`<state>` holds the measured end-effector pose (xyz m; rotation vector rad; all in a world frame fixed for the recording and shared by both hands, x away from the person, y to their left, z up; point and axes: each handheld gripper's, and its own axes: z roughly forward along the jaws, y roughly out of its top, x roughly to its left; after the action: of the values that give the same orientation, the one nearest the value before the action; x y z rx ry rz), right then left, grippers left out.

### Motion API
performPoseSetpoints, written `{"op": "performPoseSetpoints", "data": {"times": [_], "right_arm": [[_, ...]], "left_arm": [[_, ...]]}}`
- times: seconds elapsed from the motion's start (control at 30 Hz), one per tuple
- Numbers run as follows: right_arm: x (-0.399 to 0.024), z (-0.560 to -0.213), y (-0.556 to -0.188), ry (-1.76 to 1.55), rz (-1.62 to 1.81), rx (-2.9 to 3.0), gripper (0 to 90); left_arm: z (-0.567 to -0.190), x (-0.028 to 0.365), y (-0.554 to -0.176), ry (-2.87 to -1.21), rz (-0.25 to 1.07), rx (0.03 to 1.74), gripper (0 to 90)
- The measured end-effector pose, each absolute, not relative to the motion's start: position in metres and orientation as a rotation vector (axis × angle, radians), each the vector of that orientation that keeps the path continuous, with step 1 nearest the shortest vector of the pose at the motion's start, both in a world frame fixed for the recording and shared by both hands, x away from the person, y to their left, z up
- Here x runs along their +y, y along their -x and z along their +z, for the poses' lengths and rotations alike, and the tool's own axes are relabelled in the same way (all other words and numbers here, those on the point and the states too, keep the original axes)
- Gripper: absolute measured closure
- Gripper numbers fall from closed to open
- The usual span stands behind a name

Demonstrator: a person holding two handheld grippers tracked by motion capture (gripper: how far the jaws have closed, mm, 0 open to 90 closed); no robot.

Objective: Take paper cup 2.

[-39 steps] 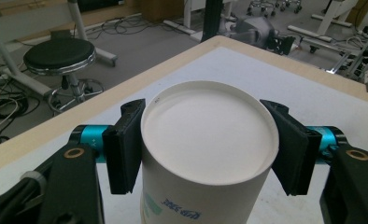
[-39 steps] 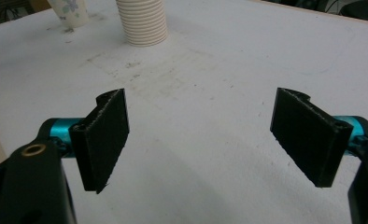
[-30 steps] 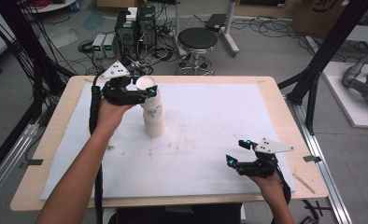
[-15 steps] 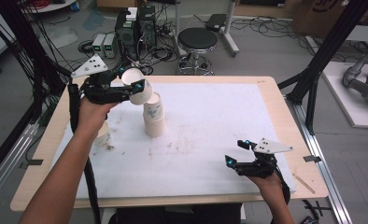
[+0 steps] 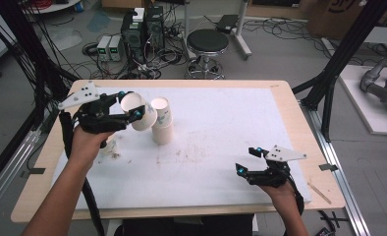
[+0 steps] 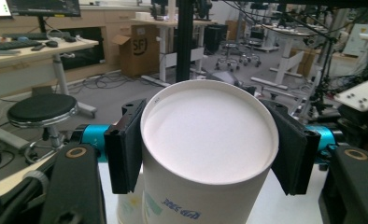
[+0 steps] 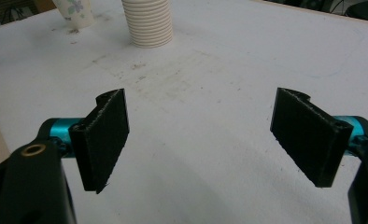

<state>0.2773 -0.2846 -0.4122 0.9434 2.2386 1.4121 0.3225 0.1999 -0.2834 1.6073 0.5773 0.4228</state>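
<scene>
Near the tabletop's front right corner, the right gripper [image 5: 251, 160] rests with its ribbed black jaws spread wide over the smudged white sheet [image 5: 221, 132]. Toward the back left, the left gripper [image 5: 130, 104] clamps a smooth white paper cup [image 5: 138, 111], tilted, just beside the ridged stack of cups [image 5: 162, 121].

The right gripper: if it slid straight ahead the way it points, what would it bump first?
Probably the ribbed stack of paper cups. The right gripper has bare white table cover before that, though depth is unclear.
</scene>
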Motion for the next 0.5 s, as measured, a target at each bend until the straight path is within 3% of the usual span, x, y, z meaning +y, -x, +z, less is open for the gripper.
{"op": "performPoseSetpoints", "data": {"times": [0.5], "right_arm": [[-0.277, -0.412, -0.28, -0.942, 1.402, 2.263, 19.9]], "left_arm": [[-0.326, 0.2, -0.306, -1.634, 0.362, 0.56, 35.3]]}}
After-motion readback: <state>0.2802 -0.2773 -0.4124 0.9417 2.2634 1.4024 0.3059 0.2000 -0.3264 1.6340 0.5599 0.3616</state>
